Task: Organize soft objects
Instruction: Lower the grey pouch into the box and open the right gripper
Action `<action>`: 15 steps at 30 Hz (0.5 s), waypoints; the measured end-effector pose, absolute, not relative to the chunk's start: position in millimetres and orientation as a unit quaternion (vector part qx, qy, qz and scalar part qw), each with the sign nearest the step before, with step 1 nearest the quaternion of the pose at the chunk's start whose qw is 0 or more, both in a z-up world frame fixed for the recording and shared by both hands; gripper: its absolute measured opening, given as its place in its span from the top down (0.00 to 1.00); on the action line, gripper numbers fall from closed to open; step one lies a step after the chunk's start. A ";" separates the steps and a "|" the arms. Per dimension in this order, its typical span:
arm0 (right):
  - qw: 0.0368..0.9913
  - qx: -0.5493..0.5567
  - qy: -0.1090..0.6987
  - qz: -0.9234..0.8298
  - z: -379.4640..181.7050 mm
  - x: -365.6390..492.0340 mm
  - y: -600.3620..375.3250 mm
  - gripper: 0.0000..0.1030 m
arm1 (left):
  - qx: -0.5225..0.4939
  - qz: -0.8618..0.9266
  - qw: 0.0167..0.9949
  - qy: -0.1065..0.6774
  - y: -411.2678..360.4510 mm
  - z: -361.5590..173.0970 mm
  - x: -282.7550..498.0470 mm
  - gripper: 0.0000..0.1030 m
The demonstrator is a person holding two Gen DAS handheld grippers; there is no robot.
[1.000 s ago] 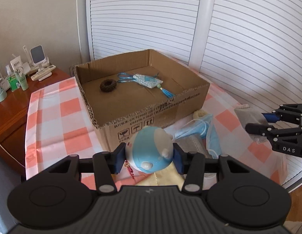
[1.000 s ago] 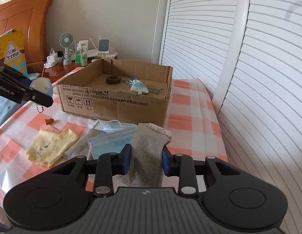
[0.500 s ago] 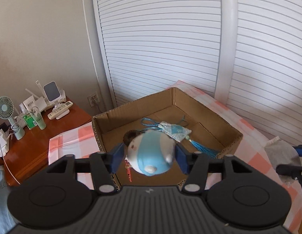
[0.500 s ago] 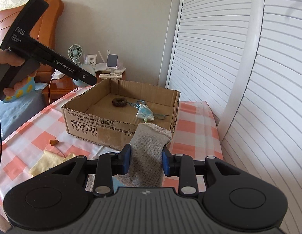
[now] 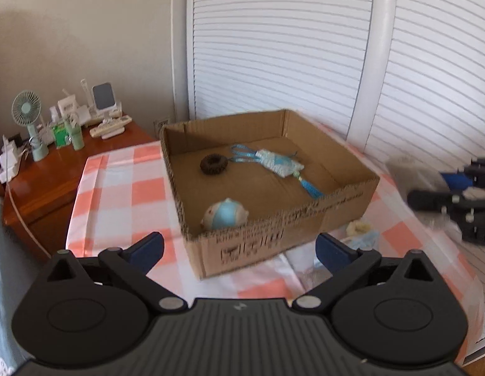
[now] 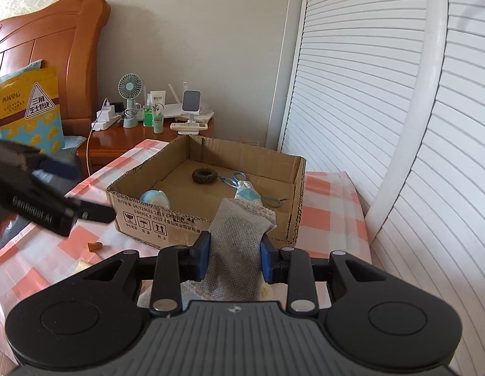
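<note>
Holding our left hand-held gripper (image 5: 239, 249) just short of the cardboard box (image 5: 283, 238), we let its jaws go on opening, and nothing sits between them. The blue and white plush ball (image 5: 225, 214) lies inside the box, tucked against the near wall towards its left corner. Further in rests the dark ring (image 5: 213, 163), and to its right the blue tasselled sachet (image 5: 278, 164), whose long axis runs slantwise from the back left of the box floor to the front right, tassel end nearest us.

To the right, our right hand-held gripper (image 6: 234, 260) is clamped on the grey mesh pouch (image 6: 239, 235). The pouch stands up between the blue pads, its long axis running away from us along the fingers, its lace-trimmed free end pointing at the box and leaning slightly right. The box lies straight ahead of that end, its near wall just beyond the pouch, so we judge the coming move to be a short carry forward over that wall and a release onto the bare floor at the front right, clear of the sachet. The right hand is plainly the one placed for it. Some soft pieces, blurred, remain on the checked desk (image 5: 117, 188) by the box's right front corner.
</note>
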State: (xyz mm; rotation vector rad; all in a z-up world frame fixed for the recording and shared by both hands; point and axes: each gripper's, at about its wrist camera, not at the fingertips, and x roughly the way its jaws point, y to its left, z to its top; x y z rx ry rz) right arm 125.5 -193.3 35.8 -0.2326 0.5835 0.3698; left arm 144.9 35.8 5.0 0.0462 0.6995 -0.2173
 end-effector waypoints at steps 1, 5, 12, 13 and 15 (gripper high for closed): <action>0.934 -0.114 0.285 0.182 38.1 130.8 -190.5 0.65 | 0.025 -0.091 0.932 0.350 37.0 -0.1 138.8 0.01; 0.934 -0.113 0.282 0.187 49.5 153.6 -179.9 0.65 | 0.018 -0.057 0.931 0.360 43.6 -13.4 117.9 0.01; 0.932 -0.126 0.284 0.188 64.8 202.9 -151.3 0.65 | -0.030 -0.061 0.924 0.377 60.2 -24.8 95.2 0.01; 0.931 -0.128 0.285 0.188 65.8 210.4 -146.9 0.64 | -0.030 -0.059 0.925 0.374 61.8 -24.7 92.6 0.01; 0.930 -0.135 0.286 0.185 65.4 223.1 -138.7 0.60 | -0.025 -0.052 0.929 0.366 64.1 -22.9 89.1 0.01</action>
